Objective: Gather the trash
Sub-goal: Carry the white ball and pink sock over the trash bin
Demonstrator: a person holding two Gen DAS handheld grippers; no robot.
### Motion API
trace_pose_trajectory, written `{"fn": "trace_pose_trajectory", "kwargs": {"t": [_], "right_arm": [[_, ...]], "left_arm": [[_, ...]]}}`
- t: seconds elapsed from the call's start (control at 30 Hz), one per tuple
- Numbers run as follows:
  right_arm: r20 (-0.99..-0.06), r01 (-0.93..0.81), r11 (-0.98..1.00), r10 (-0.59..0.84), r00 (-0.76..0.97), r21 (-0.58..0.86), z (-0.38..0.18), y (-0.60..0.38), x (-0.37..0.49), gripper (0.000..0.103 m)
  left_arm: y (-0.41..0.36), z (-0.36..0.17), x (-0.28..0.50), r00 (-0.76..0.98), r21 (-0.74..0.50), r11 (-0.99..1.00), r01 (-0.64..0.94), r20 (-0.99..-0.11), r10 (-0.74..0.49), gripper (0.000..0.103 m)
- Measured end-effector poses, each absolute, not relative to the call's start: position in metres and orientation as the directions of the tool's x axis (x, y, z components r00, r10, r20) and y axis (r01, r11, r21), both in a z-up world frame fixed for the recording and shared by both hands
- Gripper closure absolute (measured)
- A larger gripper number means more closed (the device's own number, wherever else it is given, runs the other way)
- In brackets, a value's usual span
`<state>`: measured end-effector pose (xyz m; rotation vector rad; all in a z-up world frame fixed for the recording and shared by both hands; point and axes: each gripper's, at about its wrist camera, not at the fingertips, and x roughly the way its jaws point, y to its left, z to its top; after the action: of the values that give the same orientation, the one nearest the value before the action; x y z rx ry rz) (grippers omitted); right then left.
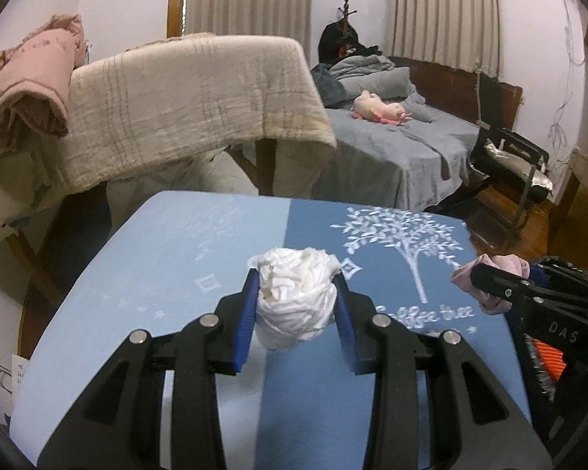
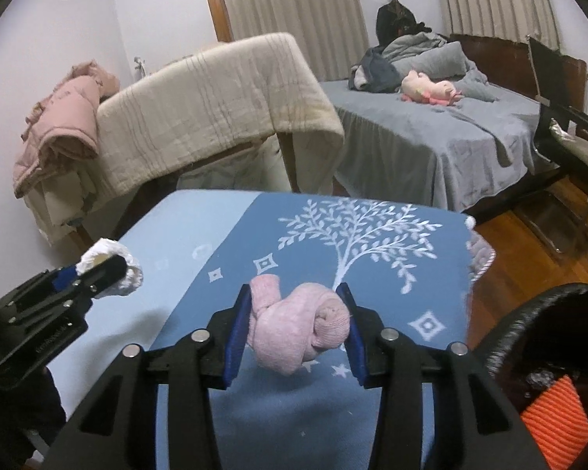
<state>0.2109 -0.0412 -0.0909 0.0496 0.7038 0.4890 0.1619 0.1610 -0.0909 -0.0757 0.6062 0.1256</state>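
Bedroom with curtains, a grey bed (image 1: 392, 145) at 1 o'clock past the work surface, and a beige quilt (image 1: 184, 105) slung over a frame at 11 o'clock. Work surface was a two-tone blue table (image 1: 168, 258) with a white tree print (image 1: 403, 243) on its darker half.

Left gripper (image 1: 296, 309) was clamped on a crumpled white tissue wad (image 1: 294, 297), blue pads pressing both sides, and the wad looked lifted clear of the tabletop. Right gripper (image 2: 300, 325) was clamped on a rolled pink sock (image 2: 298, 329), likewise squeezed between its pads and apparently off the surface. From the right wrist view the left gripper sat at 9 o'clock, well apart; from the left wrist view the right one sat at 3 o'clock.

Progress, as I judged it: both pickups done, nothing else loose visible on the tabletop. Drop-off not yet done. A dark round container (image 2: 545, 333) with something orange inside (image 2: 556, 419) showed at 4 o'clock in the right view, probably the bin, though I could not be sure. Whether the sock counts as trash was unclear. Remaining: carry both items over and release them.
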Motion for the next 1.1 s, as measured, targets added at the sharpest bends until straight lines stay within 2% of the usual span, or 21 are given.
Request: {"fn": "trace_pose_trajectory", "kwargs": {"t": [0.5,1.1], "right_arm": [[-0.53,-0.389,0.899,0.435,0.728,0.203,-0.038,-0.105,0.16,0.06],[-0.476,-0.321,0.932,0.361,0.802,0.166,-0.009,-0.168,0.104,0.06]], "left_arm": [[0.099,-0.046,0.128,0.856,-0.048,0.998,-0.042,-0.517,0.011,0.068],[0.034,-0.018,0.096,0.869,-0.034,0.997,0.076,-0.489,-0.083,0.068]]}}
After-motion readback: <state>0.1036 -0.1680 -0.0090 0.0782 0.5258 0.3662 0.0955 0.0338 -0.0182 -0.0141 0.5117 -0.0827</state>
